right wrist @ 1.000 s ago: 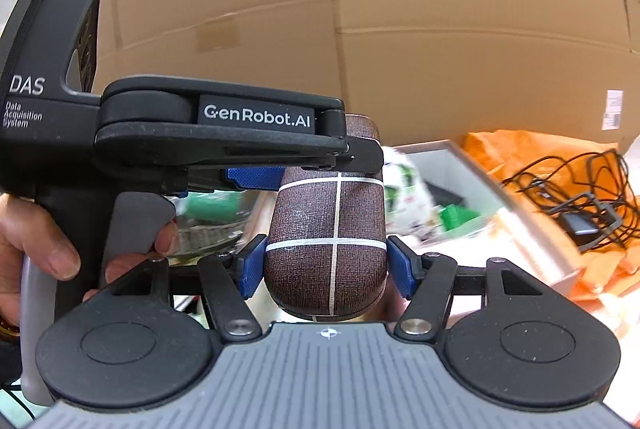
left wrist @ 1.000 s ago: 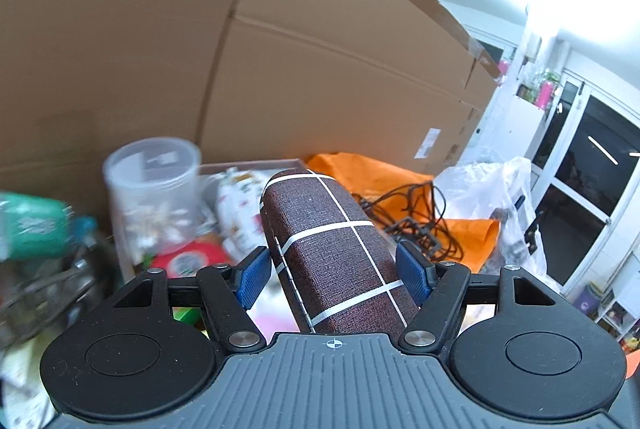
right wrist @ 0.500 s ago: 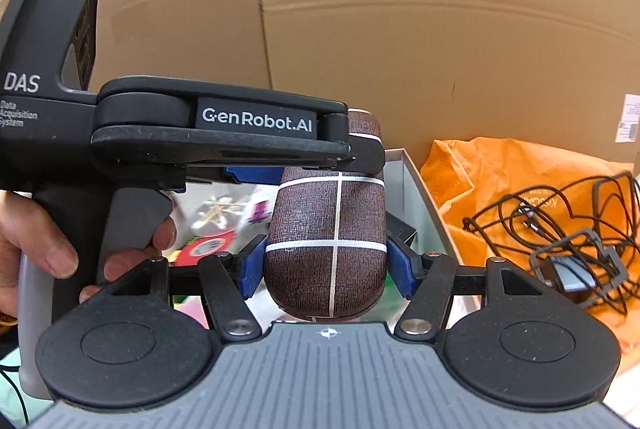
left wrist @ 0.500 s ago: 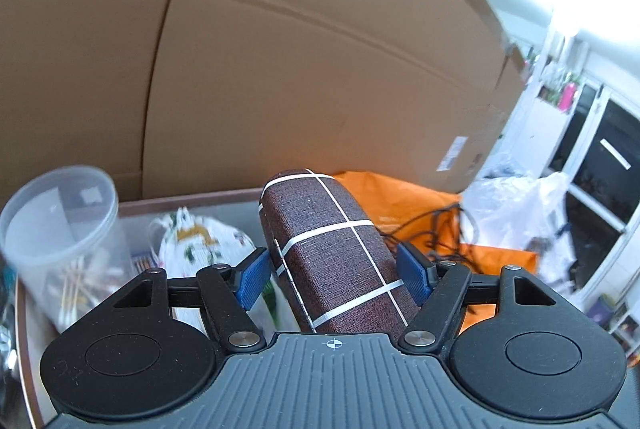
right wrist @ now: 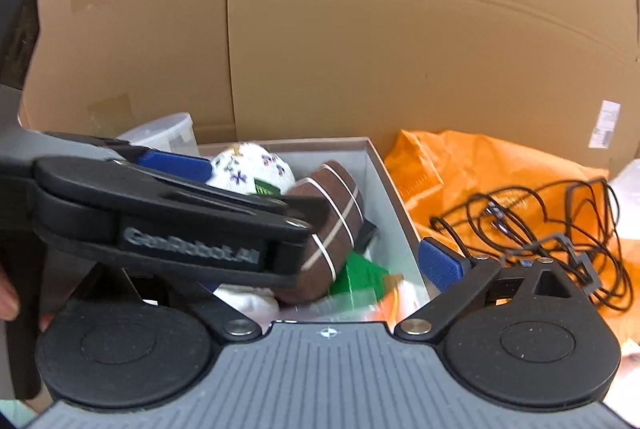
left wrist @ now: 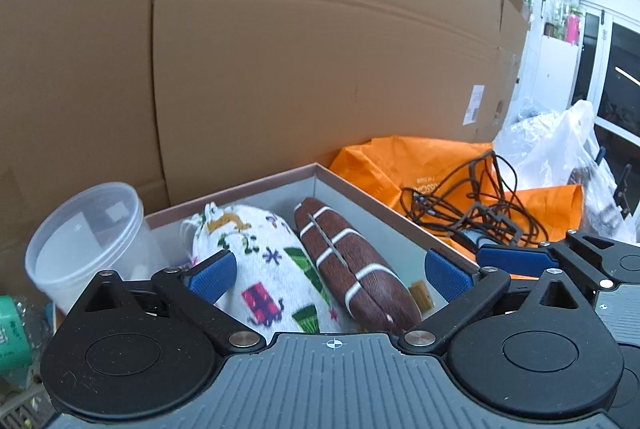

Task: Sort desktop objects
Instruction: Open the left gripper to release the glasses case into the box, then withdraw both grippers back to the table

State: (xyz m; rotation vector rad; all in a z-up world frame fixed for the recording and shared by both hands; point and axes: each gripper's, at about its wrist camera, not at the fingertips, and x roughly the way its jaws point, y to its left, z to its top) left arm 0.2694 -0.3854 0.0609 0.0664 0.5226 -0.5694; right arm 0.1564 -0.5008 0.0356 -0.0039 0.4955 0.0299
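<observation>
Brown case with white stripes (left wrist: 352, 269): formerly clamped by both grippers, now released and laid in the open box (left wrist: 400, 219), beside the patterned white pouch (left wrist: 272, 261). Left gripper (left wrist: 332, 273) and right gripper (right wrist: 320, 261): jaws now spread wide, nothing held between them.

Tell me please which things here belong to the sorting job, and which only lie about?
Job:
- brown fabric case with white stripes, lying in the box
- grey shallow cardboard box
- white printed cloth pouch
- clear plastic tub

Lying about:
- orange plastic bag
- black tangled cable
- big brown carton
</observation>
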